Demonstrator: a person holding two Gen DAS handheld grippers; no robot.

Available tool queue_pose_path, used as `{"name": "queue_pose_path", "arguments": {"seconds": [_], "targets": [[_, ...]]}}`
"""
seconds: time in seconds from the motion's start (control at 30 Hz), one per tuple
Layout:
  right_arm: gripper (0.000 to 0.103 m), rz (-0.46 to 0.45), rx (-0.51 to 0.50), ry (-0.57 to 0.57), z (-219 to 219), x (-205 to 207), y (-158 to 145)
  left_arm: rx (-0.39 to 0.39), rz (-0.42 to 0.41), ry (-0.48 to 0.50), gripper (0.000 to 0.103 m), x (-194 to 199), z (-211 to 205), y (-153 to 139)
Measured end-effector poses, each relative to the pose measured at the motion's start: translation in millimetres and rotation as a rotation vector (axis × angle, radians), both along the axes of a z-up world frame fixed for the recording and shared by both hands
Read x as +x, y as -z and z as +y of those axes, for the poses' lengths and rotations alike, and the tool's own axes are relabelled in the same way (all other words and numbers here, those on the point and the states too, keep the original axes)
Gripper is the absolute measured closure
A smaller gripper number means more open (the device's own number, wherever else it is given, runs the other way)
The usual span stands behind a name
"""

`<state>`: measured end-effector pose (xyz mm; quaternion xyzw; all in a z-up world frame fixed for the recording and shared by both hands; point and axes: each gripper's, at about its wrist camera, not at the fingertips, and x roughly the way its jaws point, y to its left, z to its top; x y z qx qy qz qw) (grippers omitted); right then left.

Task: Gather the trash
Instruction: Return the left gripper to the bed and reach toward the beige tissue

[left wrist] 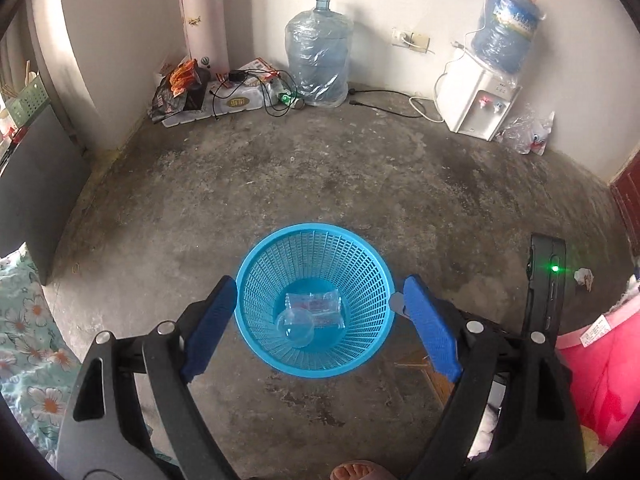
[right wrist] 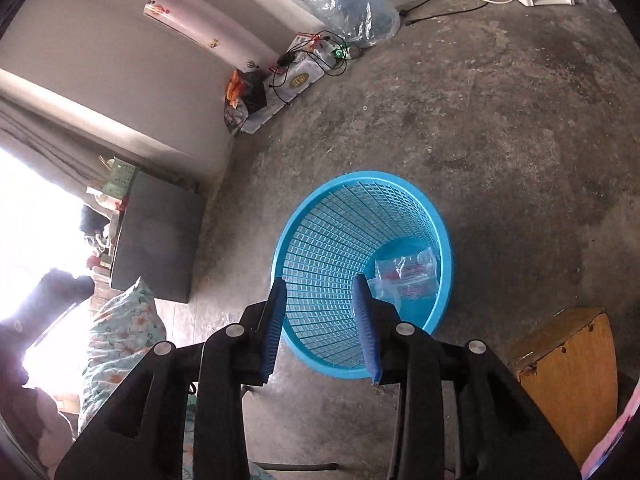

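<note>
We look down on a bare concrete floor [left wrist: 320,168], grey, stained and rough, closed in by pale plastered walls. Far ahead of the left gripper [left wrist: 318,304], against the wall, stand a plastic-wrapped water jug [left wrist: 318,52] and a white water dispenser [left wrist: 478,100] with cables trailing beside it.

Directly ahead of that gripper, between its wide-apart blue ribbed fingers [left wrist: 212,320], stands the blue basket [left wrist: 276,356], round, with lattice walls and a smooth rim. The fingers stand outside the rim, and we cannot tell whether they touch it. Nothing is gripped. On the basket's bottom lie a clear plastic packet [left wrist: 316,306] with red print and a clear round cup [left wrist: 296,326].

The right gripper [right wrist: 322,320] hangs over the basket's near rim, fingers partly apart, nothing between them; the packet lies just beyond its right fingertip.

To that gripper's right a wooden box [right wrist: 572,376] is cut off by the frame. A small crumpled white scrap [left wrist: 583,277] right of the left gripper is too small to identify.
</note>
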<state>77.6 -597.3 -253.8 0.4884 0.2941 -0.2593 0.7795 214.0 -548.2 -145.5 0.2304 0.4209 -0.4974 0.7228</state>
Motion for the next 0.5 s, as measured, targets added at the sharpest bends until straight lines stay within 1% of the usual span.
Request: {"name": "queue_pose_path", "arguments": {"seconds": [0.07,0.13,0.2,0.23,0.3,0.33,0.4,0.5], "targets": [[0.069,-0.004,-0.037,-0.004,9.9,-2.9,-13.3,-0.038,0.019,0.024,0.022,-3.6,13.1,-16.7],[0.067,-0.012,-0.093,-0.013,23.4,-4.7,-33.5,-0.078,0.020,0.050,0.022,-11.3,30.6,-37.6],[0.057,-0.018,-0.178,-0.028,40.2,-4.0,-60.4,-0.123,0.000,0.075,0.022,-20.1,51.6,-61.6],[0.055,-0.026,-0.224,-0.038,50.4,-3.5,-75.1,-0.142,-0.009,0.088,0.022,-24.6,63.0,-73.5],[0.045,-0.048,-0.316,-0.069,71.7,-2.8,-104.7,-0.173,-0.026,0.104,0.022,-34.3,88.0,-96.4],[0.042,-0.057,-0.361,-0.084,82.6,-2.6,-119.5,-0.186,-0.034,0.107,0.022,-38.3,101.9,-107.0],[0.026,-0.083,-0.454,-0.118,105.6,-2.9,-148.7,-0.207,-0.038,0.102,0.022,-45.1,131.6,-126.5],[0.015,-0.108,-0.601,-0.158,142.4,-4.0,-188.4,-0.234,-0.012,0.065,0.022,-47.8,178.6,-153.3]]}}
